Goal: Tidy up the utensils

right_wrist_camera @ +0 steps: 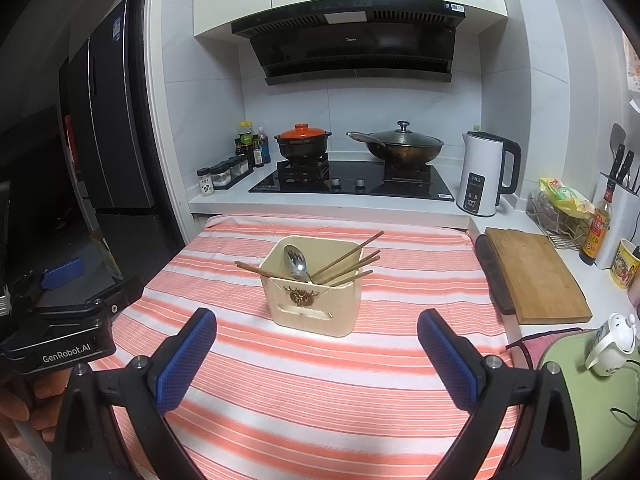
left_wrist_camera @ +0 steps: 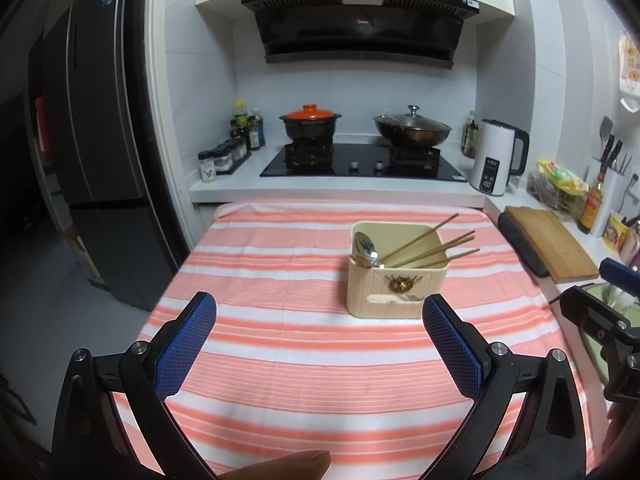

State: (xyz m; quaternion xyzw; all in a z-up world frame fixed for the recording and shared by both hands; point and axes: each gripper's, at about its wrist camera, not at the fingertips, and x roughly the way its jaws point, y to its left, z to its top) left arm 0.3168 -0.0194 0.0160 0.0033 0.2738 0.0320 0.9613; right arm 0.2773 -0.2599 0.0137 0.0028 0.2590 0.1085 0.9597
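A pink-and-white striped cloth [right_wrist_camera: 320,380] covers the worktop, which butts against a kitchen counter with a black hob [right_wrist_camera: 352,184]. The cream holder [right_wrist_camera: 312,300], with chopsticks [right_wrist_camera: 348,266] and spoon [right_wrist_camera: 295,262], stands toward the far edge. Left tool [left_wrist_camera: 320,316] and right tool [right_wrist_camera: 316,328] both gape, empty.

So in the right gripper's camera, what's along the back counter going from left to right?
Spice jars → sauce bottles → orange-lidded pot → wok with glass lid → white kettle.
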